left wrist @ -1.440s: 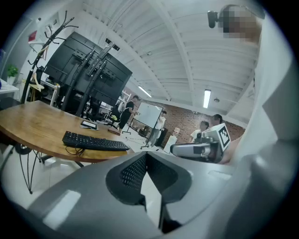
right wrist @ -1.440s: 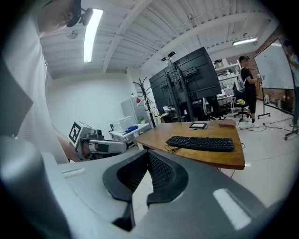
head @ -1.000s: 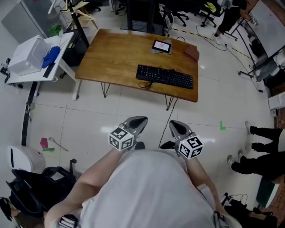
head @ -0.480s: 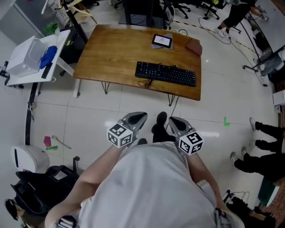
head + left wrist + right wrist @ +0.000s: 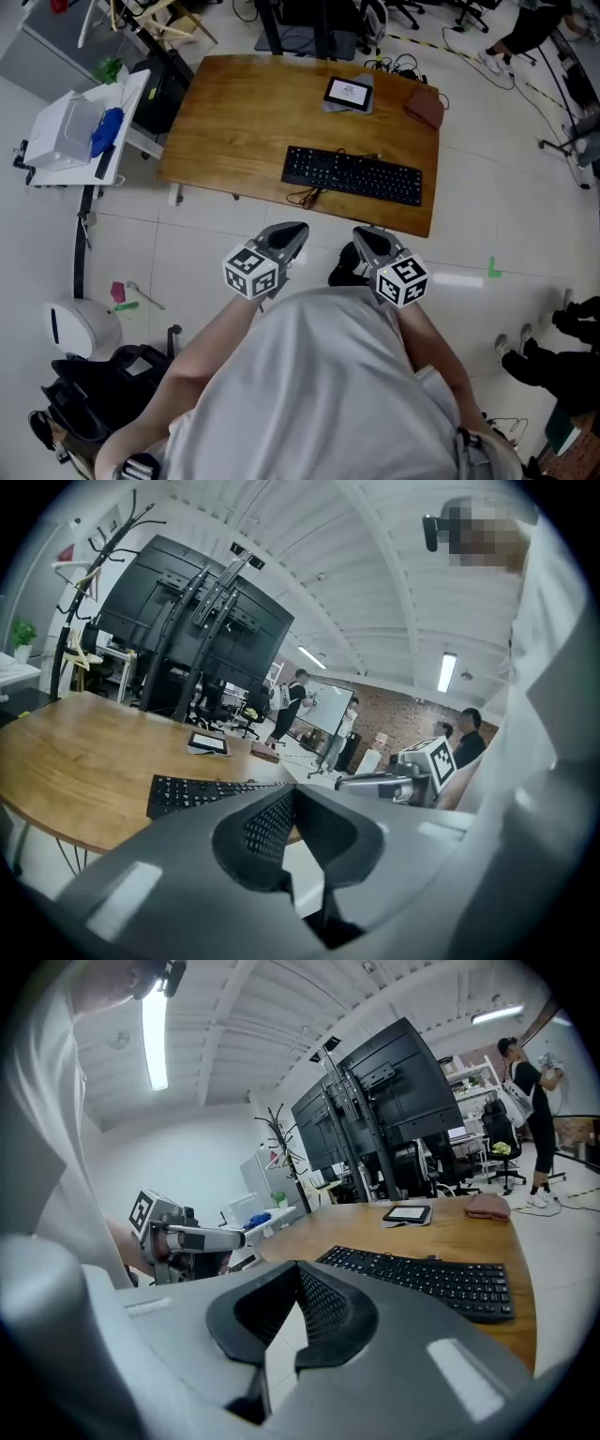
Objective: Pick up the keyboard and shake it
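Your left gripper (image 5: 296,230) and right gripper (image 5: 364,235) are closed and empty; unopened, they could shove the black keyboard (image 5: 352,175) off the near edge of the wooden table (image 5: 244,117)

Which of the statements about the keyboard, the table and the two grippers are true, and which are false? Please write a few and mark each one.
1. The keyboard lies on the wooden table, near the edge closest to the person. True.
2. The left gripper is shut on the keyboard. False: it is shut but empty, held in front of the table and not touching the keyboard.
3. The right gripper is shut and holds nothing. True.
4. The tablet lies on top of the keyboard. False: it lies apart from the keyboard, near the far edge of the table.
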{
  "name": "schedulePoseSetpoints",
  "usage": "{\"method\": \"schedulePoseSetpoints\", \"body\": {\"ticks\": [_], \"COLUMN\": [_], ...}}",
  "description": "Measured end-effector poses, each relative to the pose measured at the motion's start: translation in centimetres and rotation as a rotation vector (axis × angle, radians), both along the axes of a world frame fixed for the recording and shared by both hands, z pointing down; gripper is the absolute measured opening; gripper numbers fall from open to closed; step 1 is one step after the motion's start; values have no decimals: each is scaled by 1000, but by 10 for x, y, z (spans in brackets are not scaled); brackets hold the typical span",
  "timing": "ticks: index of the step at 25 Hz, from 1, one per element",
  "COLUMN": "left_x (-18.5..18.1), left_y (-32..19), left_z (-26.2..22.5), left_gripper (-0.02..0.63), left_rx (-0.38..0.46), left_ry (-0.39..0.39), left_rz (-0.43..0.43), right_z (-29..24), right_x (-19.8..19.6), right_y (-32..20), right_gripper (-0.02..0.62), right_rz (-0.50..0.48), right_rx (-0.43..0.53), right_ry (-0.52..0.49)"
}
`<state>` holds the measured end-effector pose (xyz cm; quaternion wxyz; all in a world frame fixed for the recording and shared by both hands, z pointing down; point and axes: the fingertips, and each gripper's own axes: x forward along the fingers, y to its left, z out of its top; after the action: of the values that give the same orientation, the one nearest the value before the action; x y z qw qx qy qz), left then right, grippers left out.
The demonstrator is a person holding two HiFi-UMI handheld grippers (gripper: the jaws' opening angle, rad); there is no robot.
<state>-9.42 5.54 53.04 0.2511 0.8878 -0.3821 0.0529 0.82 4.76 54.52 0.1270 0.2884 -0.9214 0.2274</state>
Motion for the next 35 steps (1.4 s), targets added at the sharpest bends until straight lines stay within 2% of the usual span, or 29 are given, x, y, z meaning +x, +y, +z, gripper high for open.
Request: {"method": "schedulePoseSetpoints", "body": {"ticks": [3, 13, 22, 29, 33, 35], "left_x": [14, 51, 41, 32, 30, 24], "left_y": [-25, -92, -110, -122, -135, -138], "left_z": [4, 11, 28, 37, 38, 41], "left_gripper": [0, 0, 0, 0, 0, 0], "left_rx": [-24, -80, -129, -150, -149, -158], "left_ry": [-14, -46, -54, -46, -58, -54], "left_rz": [8, 30, 21, 94, 151, 152], "right_z": [5, 22, 30, 27, 30, 33], "right_x": [7, 45, 49, 42, 37, 35], "right_y": [-24, -85, -104, -119, -129, -130], "right_gripper": [2, 2, 2, 2, 3, 2], "right_rz": [-28, -11, 19, 96, 147, 167], "right_rx": [-15, -82, -115, -125, -155, -173], "right_ry": [-8, -50, -46, -38, -32, -21]}}
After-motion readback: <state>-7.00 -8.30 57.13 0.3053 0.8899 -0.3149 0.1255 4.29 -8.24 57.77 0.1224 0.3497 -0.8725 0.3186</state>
